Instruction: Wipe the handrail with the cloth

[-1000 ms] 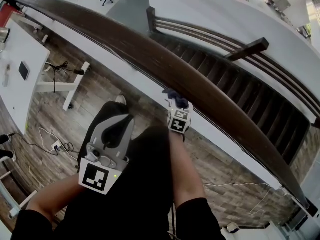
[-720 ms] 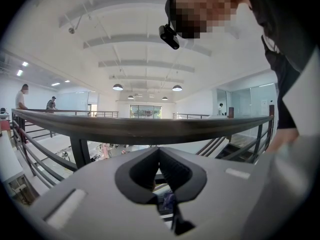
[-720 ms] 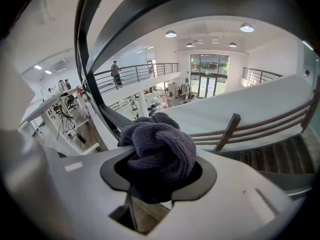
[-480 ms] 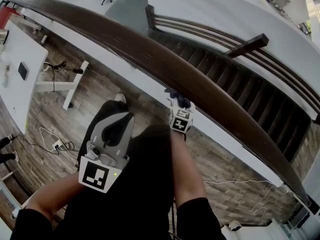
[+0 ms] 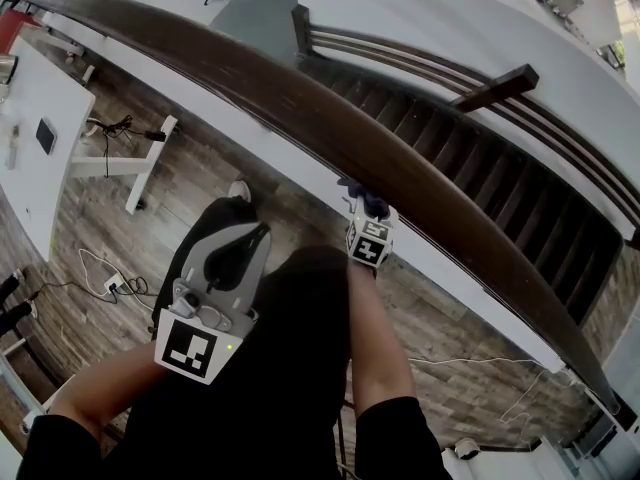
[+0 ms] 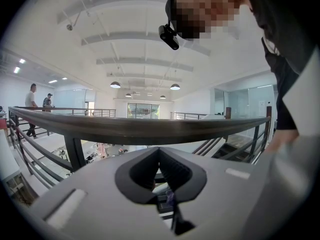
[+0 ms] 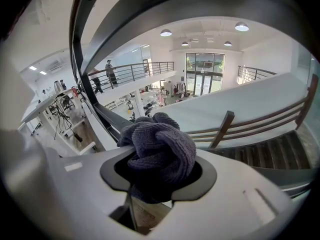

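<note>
Handrail (image 5: 260, 78): long dark wooden rail crossing the head view diagonally from upper left to lower right; a staircase (image 5: 480, 188) descends beyond it.
Cloth (image 7: 160, 151): dark purple-grey knitted fabric, bunched into a ball, bulging out above the right jaws. In the head view it sits right at the near edge of the rail, about midway along; actual contact cannot be confirmed.
Right gripper (image 5: 365, 213): raised to the rail, jaws clamped around the bunched cloth.
Left gripper (image 5: 250, 238): held low in front of the person's dark clothing, well apart from the rail. Jaws are pressed together at their tips with nothing between them; in its own view the rail runs across just above the jaws.
Surroundings: wood-plank floor (image 5: 110, 228) below, with a white table (image 5: 30, 138) at far left.
</note>
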Action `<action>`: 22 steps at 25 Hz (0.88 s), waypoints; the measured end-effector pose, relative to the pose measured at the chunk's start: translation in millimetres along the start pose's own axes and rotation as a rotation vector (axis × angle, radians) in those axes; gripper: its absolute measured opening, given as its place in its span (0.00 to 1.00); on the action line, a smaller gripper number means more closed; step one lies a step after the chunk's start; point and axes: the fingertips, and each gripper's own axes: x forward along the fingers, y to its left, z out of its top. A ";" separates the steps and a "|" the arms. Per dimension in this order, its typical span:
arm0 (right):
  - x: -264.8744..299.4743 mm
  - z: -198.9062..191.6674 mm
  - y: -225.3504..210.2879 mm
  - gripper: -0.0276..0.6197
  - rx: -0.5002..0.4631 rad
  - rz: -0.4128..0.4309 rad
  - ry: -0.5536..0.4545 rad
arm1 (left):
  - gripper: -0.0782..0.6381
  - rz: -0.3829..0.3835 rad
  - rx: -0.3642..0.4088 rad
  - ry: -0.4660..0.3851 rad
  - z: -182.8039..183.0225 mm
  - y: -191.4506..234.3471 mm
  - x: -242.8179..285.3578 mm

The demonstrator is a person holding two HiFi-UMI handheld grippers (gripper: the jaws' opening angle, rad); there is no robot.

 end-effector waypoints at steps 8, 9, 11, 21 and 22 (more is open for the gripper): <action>-4.1 -5.9 -11.7 0.31 0.028 -0.001 0.022 | 0.11 -0.006 -0.009 0.004 2.7 -7.2 0.7; -4.8 -6.0 -12.8 0.31 0.030 0.001 0.024 | 0.11 -0.004 -0.011 0.006 3.0 -7.2 0.6; -5.5 -6.7 -14.2 0.31 0.034 0.004 0.026 | 0.11 0.000 -0.019 0.010 3.2 -7.5 -0.2; -15.6 -12.5 -32.1 0.31 0.038 0.017 0.034 | 0.11 -0.033 -0.016 0.021 8.2 -29.7 2.8; -16.8 -13.8 -34.4 0.31 0.042 0.013 0.034 | 0.11 -0.037 -0.016 0.023 7.6 -32.1 2.7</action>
